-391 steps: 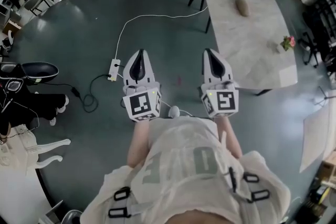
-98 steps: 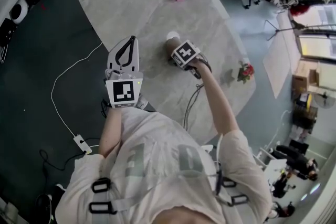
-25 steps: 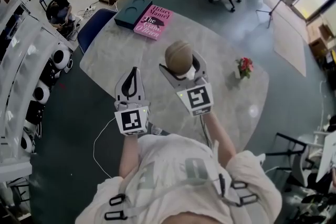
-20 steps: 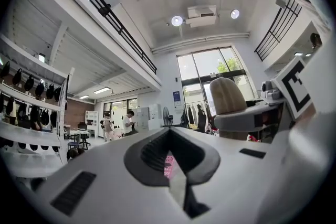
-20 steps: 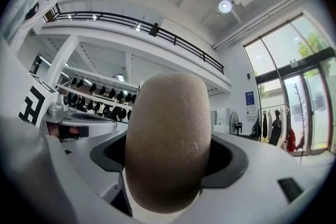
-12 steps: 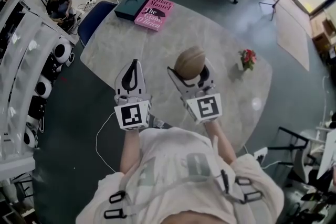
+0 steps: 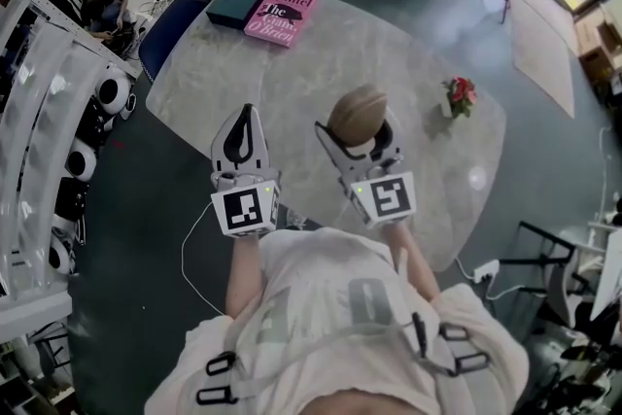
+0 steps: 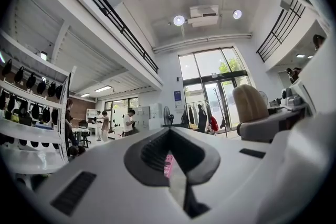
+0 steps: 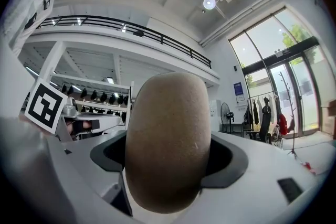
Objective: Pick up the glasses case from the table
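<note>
One tan case clamped in right gripper, jaws pressing both its sides. Case stands up out of jaws, rounded end uppermost, held in air above marble table, near its front edge. Left gripper just left of right one, jaws together, nothing between them. Pink book and dark box side by side at far table edge. Small flowers on table's right part, apart from case.

Bright daylight, heavy fisheye.
Ceiling lamps glare at twelve o'clock; glass doors blow out at three; corners go black, foreground soft.
</note>
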